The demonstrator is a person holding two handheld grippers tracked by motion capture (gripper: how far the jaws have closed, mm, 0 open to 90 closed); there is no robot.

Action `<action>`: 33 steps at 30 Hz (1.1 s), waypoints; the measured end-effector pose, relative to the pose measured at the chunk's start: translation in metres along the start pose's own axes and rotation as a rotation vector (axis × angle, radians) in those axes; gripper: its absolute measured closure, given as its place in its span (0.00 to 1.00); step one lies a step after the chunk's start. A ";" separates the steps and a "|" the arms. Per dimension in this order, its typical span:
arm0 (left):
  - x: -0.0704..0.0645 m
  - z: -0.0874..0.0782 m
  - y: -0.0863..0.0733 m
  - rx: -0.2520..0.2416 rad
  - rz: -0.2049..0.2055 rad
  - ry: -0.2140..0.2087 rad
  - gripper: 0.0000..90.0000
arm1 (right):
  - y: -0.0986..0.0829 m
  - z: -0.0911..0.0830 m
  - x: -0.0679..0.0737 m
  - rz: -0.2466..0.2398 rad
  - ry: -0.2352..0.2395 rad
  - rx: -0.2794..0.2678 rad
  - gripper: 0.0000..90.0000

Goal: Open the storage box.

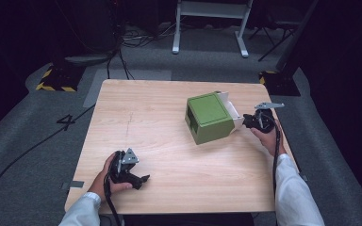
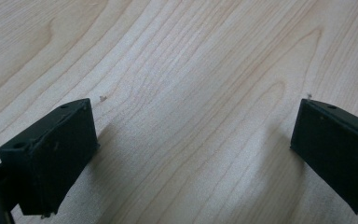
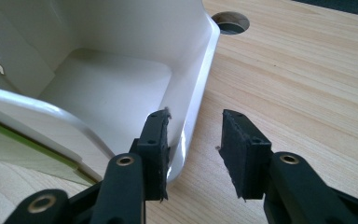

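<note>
**Right at the box flap, jaws straddling its edge**

Right of centre on the desk sits the green box, its white flap open toward the right edge. At that flap the right hand-held gripper has its jaws narrowly parted, one inside the flap's rim and one outside; whether they pinch it I cannot tell. Near the front-left corner, the left hand-held gripper hangs wide over bare wood, well apart from the box.

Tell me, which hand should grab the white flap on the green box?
Probably the right. The right gripper already has its fingers open astride the white flap of the green box. The left gripper rests open on bare table, far away.
</note>
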State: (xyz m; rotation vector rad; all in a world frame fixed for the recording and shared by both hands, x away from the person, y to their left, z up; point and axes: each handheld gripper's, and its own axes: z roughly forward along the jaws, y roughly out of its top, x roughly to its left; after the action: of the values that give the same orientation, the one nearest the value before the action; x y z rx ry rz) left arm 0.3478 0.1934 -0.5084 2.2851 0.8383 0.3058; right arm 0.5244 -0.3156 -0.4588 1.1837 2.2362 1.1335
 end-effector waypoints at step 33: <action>0.000 0.000 0.000 0.003 0.002 0.001 0.01 | -0.007 -0.008 -0.018 0.032 -0.057 -0.004 0.76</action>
State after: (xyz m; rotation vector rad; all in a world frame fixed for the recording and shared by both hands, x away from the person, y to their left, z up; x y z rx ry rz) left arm 0.3478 0.1936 -0.5082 2.2883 0.8378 0.3070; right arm 0.5259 -0.3361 -0.4608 1.2388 2.1792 1.1021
